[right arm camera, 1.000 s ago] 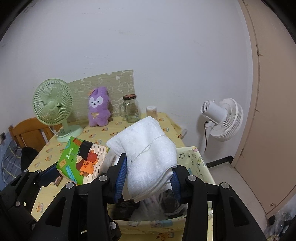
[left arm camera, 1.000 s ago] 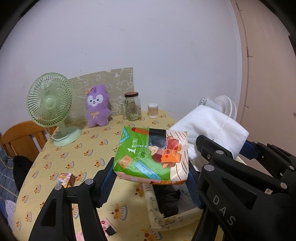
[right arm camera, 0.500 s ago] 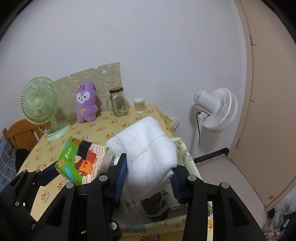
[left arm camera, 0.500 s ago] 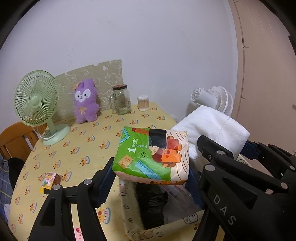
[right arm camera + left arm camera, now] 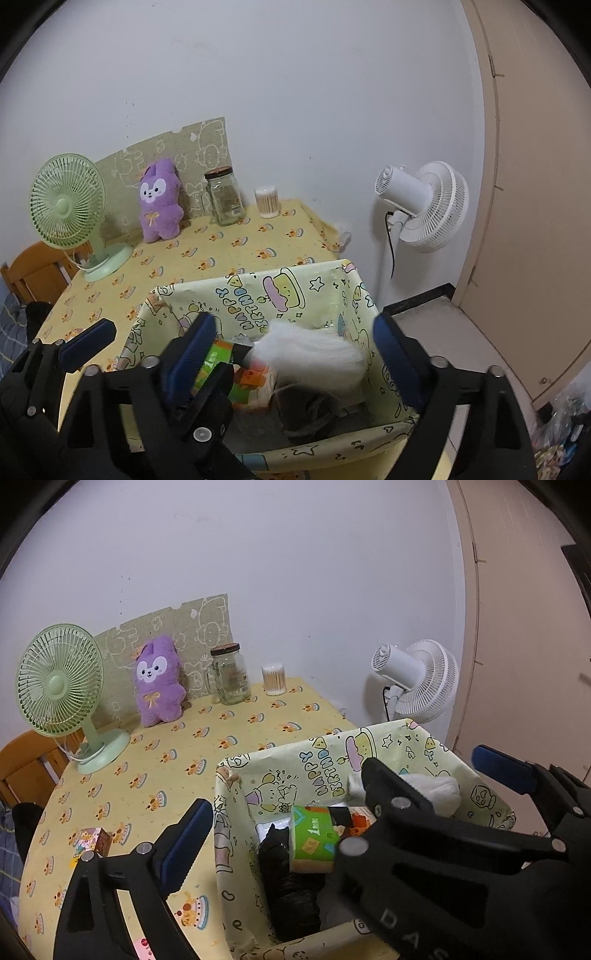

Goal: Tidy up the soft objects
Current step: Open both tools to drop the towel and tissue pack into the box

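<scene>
A paper-lined box [image 5: 332, 760] printed with cartoon drawings stands at the near right edge of the yellow table. Inside it lie a green tissue pack [image 5: 314, 838], a white towel [image 5: 432, 786] and a black bundle [image 5: 284, 871]. My left gripper [image 5: 286, 784] hovers over the box, jaws opening, nothing between its pads. My right gripper [image 5: 293, 321] is above the same box [image 5: 258, 295], jaws opening. The blurred towel [image 5: 314, 354] sits loose below its fingers, over the tissue pack [image 5: 210, 362], with neither pad touching it.
At the back of the table stand a green fan [image 5: 59, 686], a purple plush [image 5: 159, 683], a glass jar [image 5: 229, 675] and a cotton swab tub [image 5: 274, 679]. A small pink carton [image 5: 90, 840] lies near left. A white fan [image 5: 424, 206] stands beside the table.
Both grippers have opened. The tissue pack has left the left gripper and the towel the right one; both are down in the box. Both hands moved forward and lower over it.
</scene>
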A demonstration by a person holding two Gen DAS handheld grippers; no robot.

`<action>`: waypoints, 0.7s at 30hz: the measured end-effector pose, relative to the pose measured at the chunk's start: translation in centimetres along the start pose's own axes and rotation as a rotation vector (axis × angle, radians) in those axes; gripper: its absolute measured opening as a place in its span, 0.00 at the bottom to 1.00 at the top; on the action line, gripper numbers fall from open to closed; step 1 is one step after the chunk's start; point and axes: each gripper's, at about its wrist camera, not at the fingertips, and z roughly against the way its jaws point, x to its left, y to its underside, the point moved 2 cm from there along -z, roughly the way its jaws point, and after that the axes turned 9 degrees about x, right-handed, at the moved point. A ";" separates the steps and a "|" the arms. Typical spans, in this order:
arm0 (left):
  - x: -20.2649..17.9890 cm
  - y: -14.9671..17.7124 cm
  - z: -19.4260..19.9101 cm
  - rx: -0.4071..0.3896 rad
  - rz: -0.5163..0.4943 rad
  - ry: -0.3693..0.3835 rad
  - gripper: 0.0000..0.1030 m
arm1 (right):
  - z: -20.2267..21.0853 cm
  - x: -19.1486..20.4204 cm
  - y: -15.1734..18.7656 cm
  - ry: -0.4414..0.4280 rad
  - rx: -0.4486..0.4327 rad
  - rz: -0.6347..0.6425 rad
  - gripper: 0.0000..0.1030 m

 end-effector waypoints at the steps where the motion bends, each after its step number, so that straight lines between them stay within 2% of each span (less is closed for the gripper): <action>1: 0.1 0.0 0.1 0.000 0.001 -0.001 0.94 | 0.1 0.0 0.0 0.004 -0.001 0.002 0.94; 7: 0.7 0.3 0.5 0.009 -0.003 0.003 0.94 | 0.9 0.9 0.1 0.047 -0.012 0.028 0.97; 21: 3.1 1.2 3.7 -0.026 0.003 -0.027 0.94 | 3.5 3.9 0.6 0.024 -0.024 0.047 0.97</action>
